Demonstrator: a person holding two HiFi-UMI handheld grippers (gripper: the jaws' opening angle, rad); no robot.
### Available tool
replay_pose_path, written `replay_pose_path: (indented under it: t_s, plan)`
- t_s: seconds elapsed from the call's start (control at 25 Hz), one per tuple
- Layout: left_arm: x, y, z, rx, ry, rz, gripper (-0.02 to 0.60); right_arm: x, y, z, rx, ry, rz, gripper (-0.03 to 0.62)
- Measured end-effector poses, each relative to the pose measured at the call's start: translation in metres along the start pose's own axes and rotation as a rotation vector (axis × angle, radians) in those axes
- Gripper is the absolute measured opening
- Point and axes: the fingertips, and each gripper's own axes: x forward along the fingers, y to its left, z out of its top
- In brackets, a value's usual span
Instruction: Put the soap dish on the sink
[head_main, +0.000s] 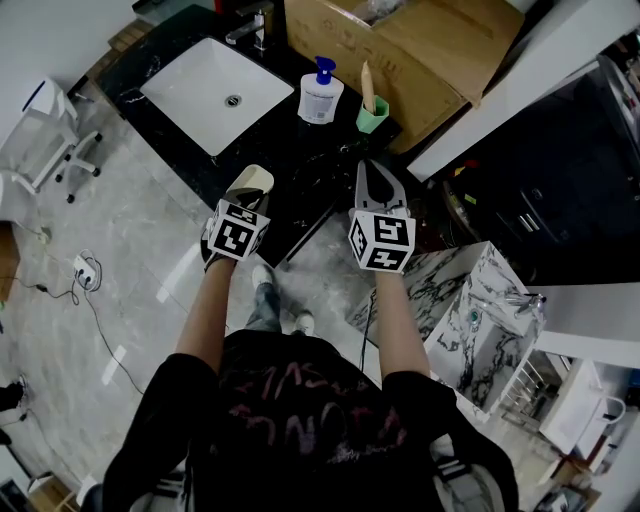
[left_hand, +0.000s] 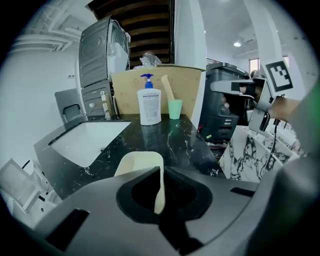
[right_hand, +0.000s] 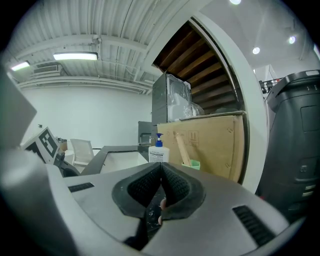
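Note:
The soap dish (head_main: 253, 180) is cream-coloured and oval. My left gripper (head_main: 243, 199) is shut on it and holds it over the near edge of the black marble counter (head_main: 290, 150). In the left gripper view the soap dish (left_hand: 137, 166) is pinched by its right rim, between the jaws of the left gripper (left_hand: 160, 192). The white sink basin (head_main: 216, 92) lies farther left in the counter; the same sink basin (left_hand: 87, 140) appears ahead and to the left in the left gripper view. My right gripper (head_main: 373, 172) is shut and empty, over the counter's right end. Its jaws meet in the right gripper (right_hand: 161, 176) view.
A white pump bottle (head_main: 320, 94) and a green cup (head_main: 372, 112) with a wooden handle in it stand at the counter's back right. A faucet (head_main: 251, 27) is behind the basin, a cardboard box (head_main: 400, 50) behind the counter. A marble-patterned cabinet (head_main: 475, 310) stands to my right.

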Motion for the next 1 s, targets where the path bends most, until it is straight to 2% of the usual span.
replay_pose_path:
  t_s: [0.24,0.48,1.0]
  plan:
    - [-0.003,-0.001,0.000,-0.004,-0.021,-0.007,0.072,0.002,0.003,-0.002,-0.001,0.003,0.006,0.006]
    - [-0.019,-0.003,0.015,-0.004,-0.080,-0.007,0.074,0.001,0.014,0.003,-0.002,-0.007,0.028,0.006]
    - [-0.085,0.018,0.066,-0.021,-0.302,0.112,0.034,-0.023,0.025,0.015,-0.022,-0.028,0.046,0.006]
